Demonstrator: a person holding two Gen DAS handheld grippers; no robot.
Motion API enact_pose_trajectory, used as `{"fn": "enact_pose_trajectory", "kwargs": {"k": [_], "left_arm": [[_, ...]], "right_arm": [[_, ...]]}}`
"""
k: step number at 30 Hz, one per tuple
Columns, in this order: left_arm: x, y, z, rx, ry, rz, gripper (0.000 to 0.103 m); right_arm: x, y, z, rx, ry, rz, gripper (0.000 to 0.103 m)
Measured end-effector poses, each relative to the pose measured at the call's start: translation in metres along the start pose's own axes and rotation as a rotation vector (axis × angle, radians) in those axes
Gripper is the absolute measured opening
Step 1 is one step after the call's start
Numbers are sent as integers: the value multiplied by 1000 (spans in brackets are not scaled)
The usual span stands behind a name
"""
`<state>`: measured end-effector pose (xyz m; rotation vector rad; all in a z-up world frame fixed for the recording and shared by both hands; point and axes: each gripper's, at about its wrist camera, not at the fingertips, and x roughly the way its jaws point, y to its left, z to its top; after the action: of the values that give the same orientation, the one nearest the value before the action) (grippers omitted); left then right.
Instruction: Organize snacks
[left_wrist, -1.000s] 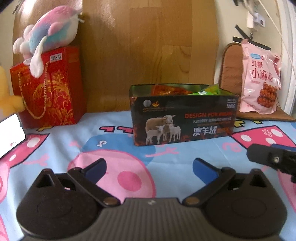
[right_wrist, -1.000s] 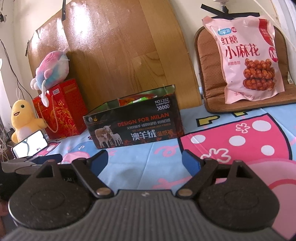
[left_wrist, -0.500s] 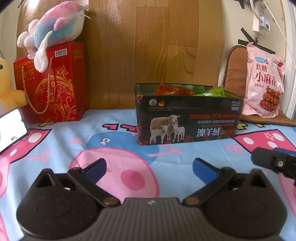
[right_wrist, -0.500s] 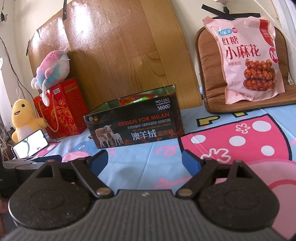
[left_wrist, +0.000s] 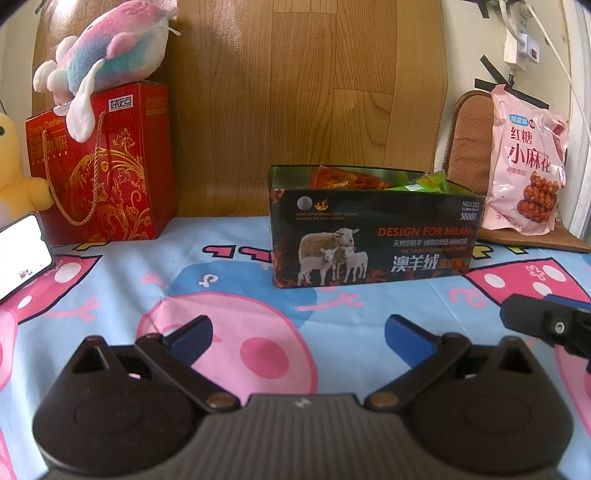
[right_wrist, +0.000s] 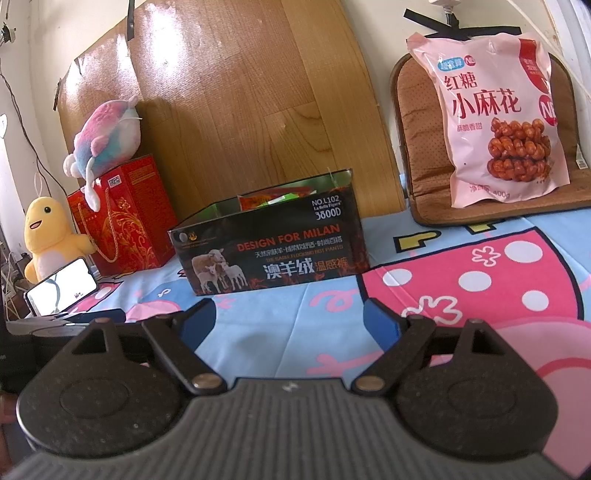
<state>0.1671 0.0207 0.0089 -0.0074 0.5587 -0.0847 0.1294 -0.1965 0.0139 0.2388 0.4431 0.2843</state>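
A black open-topped box (left_wrist: 373, 236) printed with sheep stands on the cartoon bedsheet; it also shows in the right wrist view (right_wrist: 269, 251). Orange and green snack packets (left_wrist: 354, 179) lie inside it. A big pink snack bag (right_wrist: 495, 114) leans upright on a brown cushion at the back right, also seen in the left wrist view (left_wrist: 524, 162). My left gripper (left_wrist: 297, 338) is open and empty, in front of the box. My right gripper (right_wrist: 290, 323) is open and empty, in front of the box; part of it shows at the left wrist view's right edge (left_wrist: 546, 325).
A red gift bag (left_wrist: 99, 170) with a pink-blue plush (left_wrist: 107, 59) on top stands at the back left. A yellow plush duck (right_wrist: 48, 240) and a lit phone (right_wrist: 62, 288) are at the far left. A wooden board (left_wrist: 306, 92) leans behind the box.
The left wrist view has tilted upward and shifted slightly, so the box sits lower and more to the right. The right gripper has barely moved. Both stay open.
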Motion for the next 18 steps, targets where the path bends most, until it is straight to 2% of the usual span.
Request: {"fn": "enact_pose_trajectory", "kwargs": {"k": [18], "left_arm": [[1, 0, 0, -4, 4, -1, 103]], "right_arm": [[0, 0, -1, 1, -1, -1, 89]]}}
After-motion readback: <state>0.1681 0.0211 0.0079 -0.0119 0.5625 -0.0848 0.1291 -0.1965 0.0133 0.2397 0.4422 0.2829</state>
